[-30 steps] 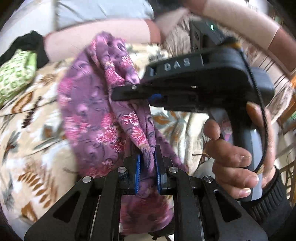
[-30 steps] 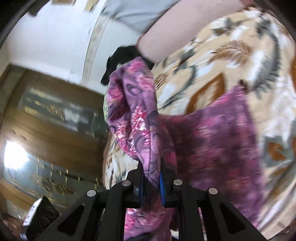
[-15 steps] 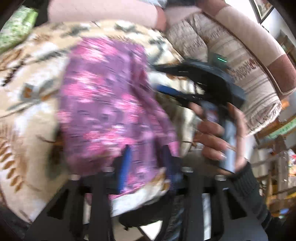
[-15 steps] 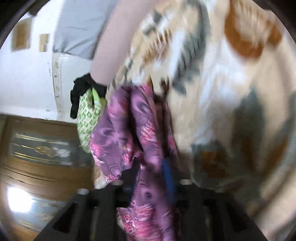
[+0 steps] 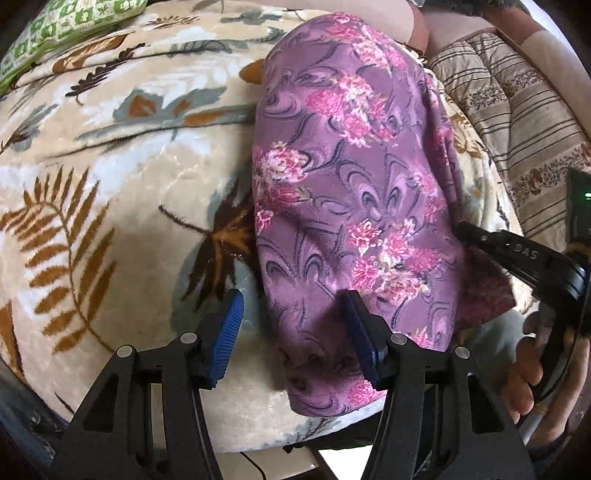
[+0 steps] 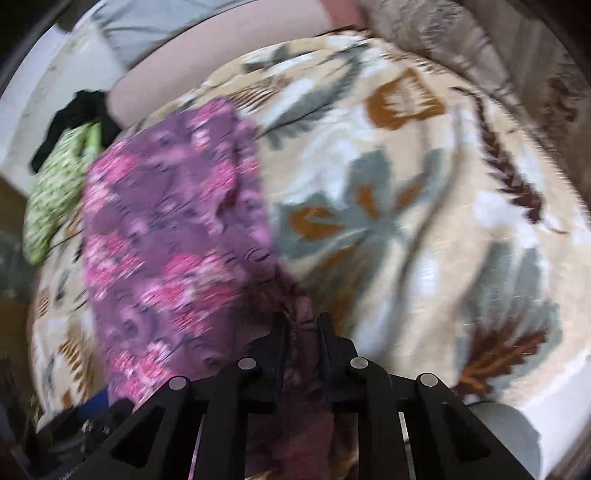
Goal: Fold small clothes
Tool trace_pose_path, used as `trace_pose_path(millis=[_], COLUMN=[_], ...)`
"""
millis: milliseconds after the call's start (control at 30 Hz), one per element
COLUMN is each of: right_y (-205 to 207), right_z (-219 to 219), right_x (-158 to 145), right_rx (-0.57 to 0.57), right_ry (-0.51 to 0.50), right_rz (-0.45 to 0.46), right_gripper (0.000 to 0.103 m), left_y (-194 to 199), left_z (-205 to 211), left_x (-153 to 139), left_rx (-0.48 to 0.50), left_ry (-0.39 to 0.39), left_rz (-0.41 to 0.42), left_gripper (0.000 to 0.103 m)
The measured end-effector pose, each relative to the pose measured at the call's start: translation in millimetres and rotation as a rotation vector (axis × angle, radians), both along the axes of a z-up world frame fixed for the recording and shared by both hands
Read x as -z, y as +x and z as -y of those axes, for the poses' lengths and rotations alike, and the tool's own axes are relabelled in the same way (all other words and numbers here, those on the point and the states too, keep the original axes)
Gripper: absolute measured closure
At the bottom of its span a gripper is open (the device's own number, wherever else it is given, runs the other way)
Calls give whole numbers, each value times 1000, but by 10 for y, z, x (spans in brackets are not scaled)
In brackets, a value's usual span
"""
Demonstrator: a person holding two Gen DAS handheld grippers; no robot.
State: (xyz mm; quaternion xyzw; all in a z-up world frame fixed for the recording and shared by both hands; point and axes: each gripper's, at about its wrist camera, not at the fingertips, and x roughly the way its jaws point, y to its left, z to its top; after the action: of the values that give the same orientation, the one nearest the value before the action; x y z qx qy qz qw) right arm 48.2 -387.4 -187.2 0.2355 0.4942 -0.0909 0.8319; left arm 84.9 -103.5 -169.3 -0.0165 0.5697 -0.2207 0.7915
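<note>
A purple floral garment [image 5: 351,177] lies in a long folded strip on a leaf-print blanket [image 5: 110,166]. My left gripper [image 5: 293,332] hovers over its near end, jaws opening; the cloth's left edge runs between the blue pads [image 5: 225,332], which do not press it. In the right wrist view the garment [image 6: 166,240] is blurred. My right gripper [image 6: 302,332] is closing, and a bunched fold of the cloth's edge sits pinched between its narrow jaws. In the left wrist view, one of its fingers [image 5: 495,242] shows at the garment's right edge.
A green patterned cloth [image 5: 55,33] and a black one [image 6: 74,114] lie at the blanket's far side. A striped cushion [image 5: 517,129] borders the blanket on the right. The person's arm [image 6: 221,51] crosses the back; a hand [image 5: 535,376] holds the right gripper's handle.
Both grippers held the garment up a second ago. It now lies on the blanket; both grippers came down, the left let go, and the right opened and closed again on the edge.
</note>
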Motion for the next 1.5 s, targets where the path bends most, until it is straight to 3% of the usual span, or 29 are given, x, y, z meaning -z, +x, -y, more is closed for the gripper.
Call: trace_pose_path(millis=[67,167,233,267,300,367,467,533,567,600,700,767,867,967,1033,1100,1167,1233,1367,1400,1467,1500], right_y=[9,15,97,138,264,547,1005,1254,1343,1427,1473,1547,1665,1584,1478,1374,1318,1336,1343,1317,1250,1218], right_z=[65,209,278,278,275,278,405,470,444,431,392,380,393,513,582,682,759,758,615,608,578,564], right_x=[-12,-269,-451,-526,-568,-636,-553,-416,-372,-304,-159,-35,185,141,35,-42,-78,44,286,250,258,288], right_rx=[-30,-32,-69,-99,-134,-199,-196,-168,-158,-140,-107,-106,-126,-107,-134,-128,-148,-180,-179,-176,-201,-203], right_ry=[70,73,126,158,186,220,337,405,396,363,274,209,197,284,328,368,430,507,480,470,557,582], right_rz=[8,119,202,244,277,297,288,266,242,219,178,114,35,65,99,146,181,147,25,36,56,49], right_gripper=[87,80,45,20,19,19,20,40,61,73,81,84,84,83,74,25,19,19,32,43,63,63], left_y=[36,155,340,463,572,825,1224,1511,1597,1678,1804,1841,1896,1842,1761,1687,1637,1572,1496,1488,1461,1447], left_z=[-29,-85,-42,10,76,199,348,414,426,451,566,605,575,360,212,75,-52,-148,-281,-310,-297,-263], left_x=[-101,-301,-402,-436,-477,-588,-624,-558,-514,-440,-156,-6,127,-41,-169,-196,-120,-1,266,290,248,217], left_rx=[12,8,5,4,7,19,8,-9,-22,-31,-21,-19,-50,-96,-92,-94,-109,-122,-179,-199,-196,-181], left_ry=[-51,-94,-109,-98,-88,-72,-38,-26,-14,-3,111,145,126,-2,-48,-91,-127,-187,-330,-369,-389,-384], left_rz=[6,50,61,66,75,112,132,111,95,77,79,80,51,2,14,-12,-81,-150,-254,-275,-279,-273], left_gripper=[47,47,47,47,47,47,47,47,47,47,47,46,39,39,39,39,39,39,38,38,38,38])
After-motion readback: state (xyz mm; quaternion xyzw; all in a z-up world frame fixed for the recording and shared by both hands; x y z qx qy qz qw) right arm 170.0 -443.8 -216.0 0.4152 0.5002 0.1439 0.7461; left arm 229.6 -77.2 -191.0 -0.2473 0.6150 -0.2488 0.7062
